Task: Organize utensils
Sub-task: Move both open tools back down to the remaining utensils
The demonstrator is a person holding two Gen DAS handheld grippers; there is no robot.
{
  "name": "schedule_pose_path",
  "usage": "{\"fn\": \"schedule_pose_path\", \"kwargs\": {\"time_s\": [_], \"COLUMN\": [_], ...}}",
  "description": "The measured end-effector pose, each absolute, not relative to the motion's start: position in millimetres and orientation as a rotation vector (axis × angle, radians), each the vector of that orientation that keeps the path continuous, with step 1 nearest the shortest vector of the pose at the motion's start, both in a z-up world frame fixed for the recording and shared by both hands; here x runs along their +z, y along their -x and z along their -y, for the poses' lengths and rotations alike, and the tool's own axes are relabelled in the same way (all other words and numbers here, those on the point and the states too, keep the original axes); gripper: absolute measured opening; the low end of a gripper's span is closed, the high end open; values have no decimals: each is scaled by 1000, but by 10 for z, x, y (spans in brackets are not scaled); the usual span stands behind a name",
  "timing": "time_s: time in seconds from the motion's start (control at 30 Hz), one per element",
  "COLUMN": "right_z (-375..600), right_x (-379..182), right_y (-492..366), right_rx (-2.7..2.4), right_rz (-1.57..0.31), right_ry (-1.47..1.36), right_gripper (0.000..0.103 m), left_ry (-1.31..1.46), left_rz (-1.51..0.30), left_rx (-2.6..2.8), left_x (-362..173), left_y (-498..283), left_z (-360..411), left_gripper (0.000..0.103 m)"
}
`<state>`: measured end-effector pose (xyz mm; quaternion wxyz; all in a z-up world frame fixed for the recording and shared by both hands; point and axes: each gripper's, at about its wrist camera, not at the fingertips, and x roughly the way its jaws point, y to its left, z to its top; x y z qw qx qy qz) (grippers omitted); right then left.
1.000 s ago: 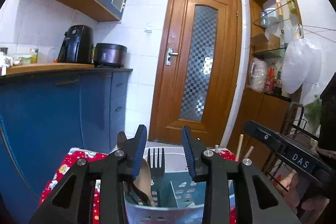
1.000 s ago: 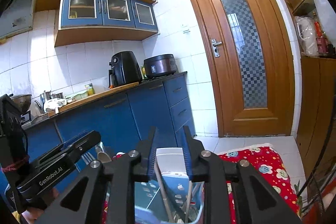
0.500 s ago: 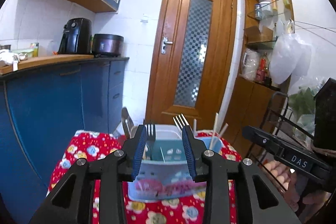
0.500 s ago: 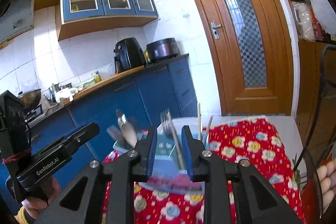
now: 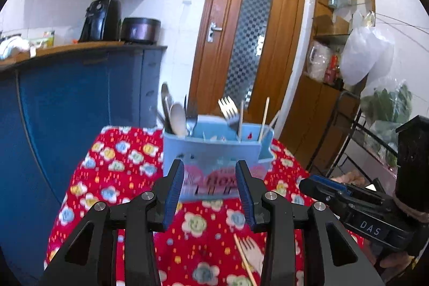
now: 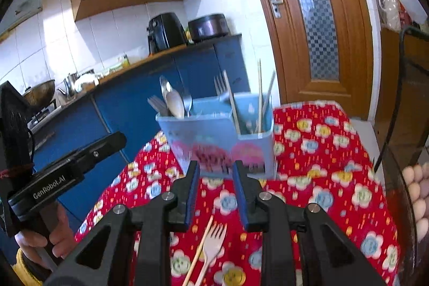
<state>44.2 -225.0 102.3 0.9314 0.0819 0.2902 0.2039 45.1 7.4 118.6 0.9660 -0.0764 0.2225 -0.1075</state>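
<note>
1. A light blue utensil caddy (image 5: 214,152) stands upright on the surface (image 5: 118,165), which is covered by a red cloth with a flower print.
2. In the caddy's left compartment stand spoons (image 6: 174,102) and a dark fork (image 5: 191,111); toward its right side stand a pale fork (image 5: 228,107) and several chopsticks (image 6: 259,95), all with handles down.
3. On the near side of the caddy, flat on the cloth, lie a pale wooden fork (image 6: 211,248) and a single chopstick (image 6: 199,251), side by side and just about touching.
4. The left claw (image 5: 210,195) hangs in front of the caddy, above the cloth; its blue-padded jaws are spreading, with nothing between them.
5. The right claw (image 6: 215,192) also sits on the near side of the caddy, above the loose fork and chopstick. Its jaws stand slightly apart and grip nothing.
6. Left of the caddy, a hand (image 6: 40,237) grips the left tool's handle.
</note>
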Motion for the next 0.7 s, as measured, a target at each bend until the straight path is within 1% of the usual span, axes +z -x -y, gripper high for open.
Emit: {"fn": "schedule_pose_path", "kwargs": {"time_s": [0.17,0.7], "right_z": [2224,2145], "right_x": [806,192], "right_y": [-367,-428], "right_rx": [406,422], "right_rz": [-663,-872], "right_ry": [-179,-228], "right_gripper": [32,32], "left_ry": [178,189], "left_rz": [-503,-642], "left_rx": [-197,-152], "left_x": [1024,536], "left_y": [-381,-308], "left_z": [-145,-238], "left_gripper": [41,41]}}
